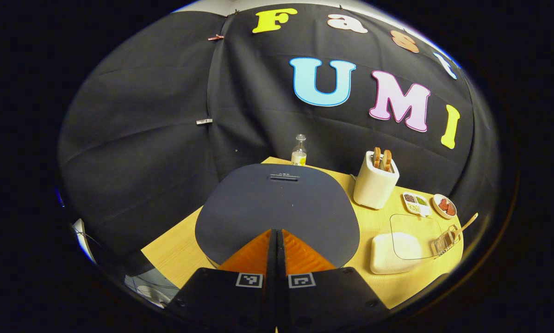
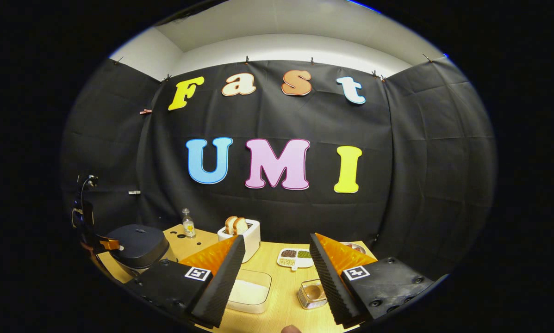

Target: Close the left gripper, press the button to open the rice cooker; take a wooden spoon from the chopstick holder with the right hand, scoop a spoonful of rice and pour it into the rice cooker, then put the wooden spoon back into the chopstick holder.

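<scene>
The dark rice cooker [image 1: 277, 208] stands with its lid down, a small slot-shaped latch [image 1: 284, 176] at its far edge. My left gripper [image 1: 277, 231] is shut with nothing in it, its tips just over the lid's near edge; whether they touch it I cannot tell. A wooden spoon [image 1: 466, 224] leans out of the clear chopstick holder [image 1: 445, 241] at the far right. Beside it lies the white rice box [image 1: 395, 252] with a clear lid. My right gripper [image 2: 277, 237] is open and holds nothing, above the rice box [image 2: 249, 291] and holder [image 2: 313, 294]. The cooker [image 2: 138, 245] is at left.
A white toaster [image 1: 375, 184] with two bread slices stands behind the rice box. A small bottle [image 1: 298, 152] is at the table's back edge. A divided dish [image 1: 416, 203] and a small plate [image 1: 445, 206] sit at back right. The wooden table [image 1: 175, 249] ends close to the cooker's left.
</scene>
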